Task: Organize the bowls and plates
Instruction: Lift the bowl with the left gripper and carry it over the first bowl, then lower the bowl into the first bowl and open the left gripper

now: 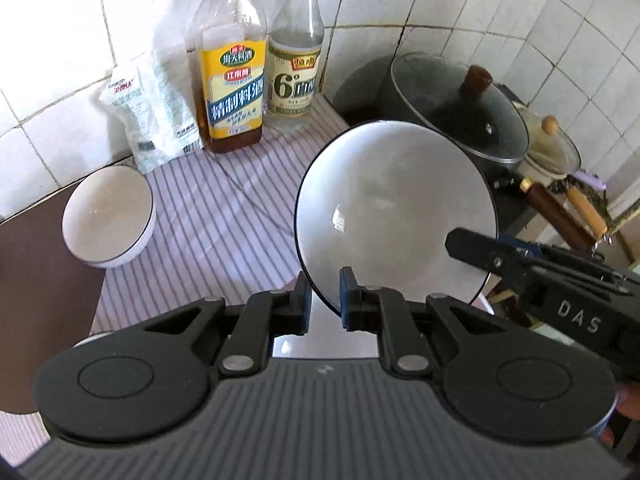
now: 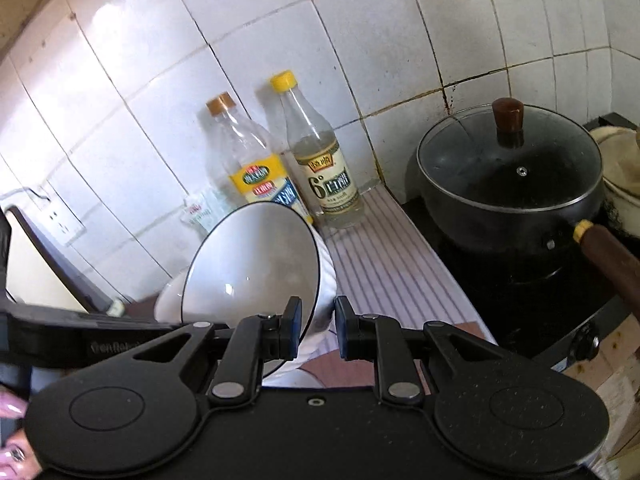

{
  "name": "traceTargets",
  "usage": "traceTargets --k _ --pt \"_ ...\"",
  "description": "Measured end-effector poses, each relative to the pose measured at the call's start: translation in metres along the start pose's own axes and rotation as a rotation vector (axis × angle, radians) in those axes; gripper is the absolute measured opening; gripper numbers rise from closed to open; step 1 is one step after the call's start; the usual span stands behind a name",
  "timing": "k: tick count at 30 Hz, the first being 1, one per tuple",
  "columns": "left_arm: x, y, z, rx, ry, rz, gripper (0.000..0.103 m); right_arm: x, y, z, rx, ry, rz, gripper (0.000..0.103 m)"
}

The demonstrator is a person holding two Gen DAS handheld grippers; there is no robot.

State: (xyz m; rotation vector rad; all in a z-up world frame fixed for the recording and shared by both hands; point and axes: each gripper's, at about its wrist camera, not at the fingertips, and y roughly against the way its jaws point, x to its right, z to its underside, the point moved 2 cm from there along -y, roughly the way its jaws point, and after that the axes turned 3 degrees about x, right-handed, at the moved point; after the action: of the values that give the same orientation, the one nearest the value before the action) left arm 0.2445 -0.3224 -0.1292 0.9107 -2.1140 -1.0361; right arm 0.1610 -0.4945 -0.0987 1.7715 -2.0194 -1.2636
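A large white bowl with a dark rim [image 1: 394, 208] is held tilted above the striped mat. My left gripper [image 1: 325, 300] is shut on its near rim. My right gripper [image 2: 316, 326] is shut on the same bowl's rim [image 2: 256, 264]; it shows in the left wrist view [image 1: 472, 246] coming in from the right over the bowl's edge. A smaller white bowl [image 1: 109, 216] stands upright on the mat at the left, apart from both grippers. In the right wrist view a white bowl [image 2: 170, 298] shows partly behind the held one.
Two bottles [image 1: 232, 64] [image 1: 296, 48] and a white bag [image 1: 154, 112] stand against the tiled wall. A dark pot with a glass lid [image 1: 456, 108] sits on the stove at the right, with a second lidded pot [image 1: 552, 148] behind. A brown board [image 1: 44, 280] lies at the left.
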Motion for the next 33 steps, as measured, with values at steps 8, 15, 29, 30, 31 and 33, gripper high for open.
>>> traceTargets --k 8,15,29,30,31,33 --pt "-0.001 0.009 0.027 -0.036 0.011 0.01 0.012 -0.007 0.017 0.022 -0.007 -0.032 -0.005 0.022" --pt "-0.011 0.005 0.053 -0.077 0.063 0.02 0.012 -0.006 0.02 0.043 -0.04 -0.062 -0.009 0.021" --pt "-0.024 -0.014 0.079 -0.142 0.149 0.044 0.013 -0.006 0.01 0.059 -0.087 -0.069 0.015 0.02" --pt "-0.024 -0.016 0.08 -0.146 0.15 0.037 0.013 -0.006 0.008 0.06 -0.093 -0.061 0.017 0.02" --pt "-0.024 -0.017 0.081 -0.149 0.149 0.026 0.013 -0.005 0.006 0.061 -0.098 -0.06 0.017 0.019" --pt "-0.024 -0.019 0.082 -0.161 0.146 0.004 0.013 -0.005 0.001 0.063 -0.113 -0.054 0.015 0.019"
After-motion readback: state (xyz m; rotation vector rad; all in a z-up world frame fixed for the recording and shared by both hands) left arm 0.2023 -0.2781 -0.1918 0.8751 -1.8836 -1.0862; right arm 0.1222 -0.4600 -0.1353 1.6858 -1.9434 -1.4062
